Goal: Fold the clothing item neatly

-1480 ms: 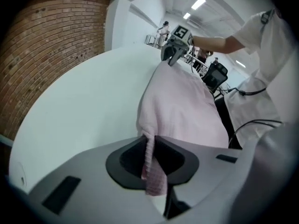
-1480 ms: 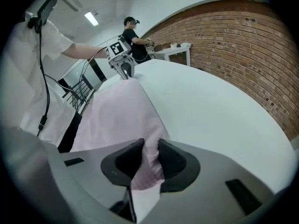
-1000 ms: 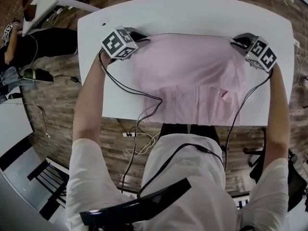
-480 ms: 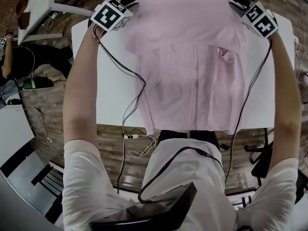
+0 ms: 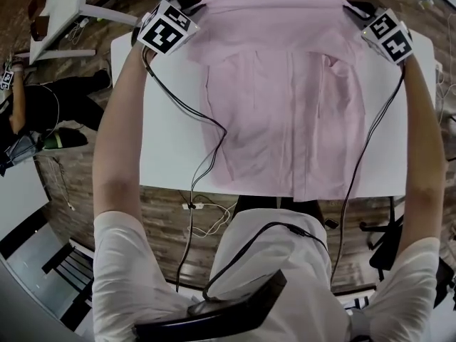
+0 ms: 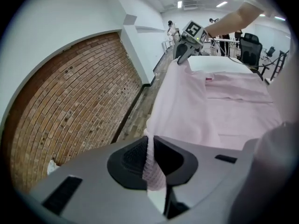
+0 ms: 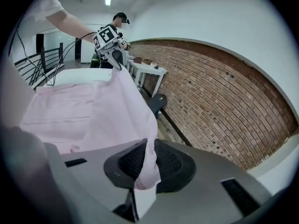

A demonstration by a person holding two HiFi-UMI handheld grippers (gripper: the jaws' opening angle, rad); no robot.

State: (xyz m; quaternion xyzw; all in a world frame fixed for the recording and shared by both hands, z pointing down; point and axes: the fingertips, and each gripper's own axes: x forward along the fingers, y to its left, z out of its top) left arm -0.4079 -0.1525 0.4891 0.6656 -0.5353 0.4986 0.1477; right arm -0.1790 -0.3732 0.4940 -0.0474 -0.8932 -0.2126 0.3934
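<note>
At 9 o'clock in the head view a person in black sits on the wooden floor, with a second white table at 11 o'clock. The gripper views show a curved brick wall beyond the table. A white table fills the middle of the head view, and black cables trail across its left part. The left gripper, at 11 o'clock in the head view, has its jaws clamped on a pinch of the pink shirt, the fabric squeezed between the ribbed pads. The right gripper, at 1 o'clock, is closed on the same shirt's other far corner. Between them the far edge is stretched taut and lifted. The shirt's long axis runs from 12 to 6 o'clock, the button strip down its middle. A small pocket sits toward 1 o'clock. Its near edge reaches the table's near rim at 6 o'clock.
</note>
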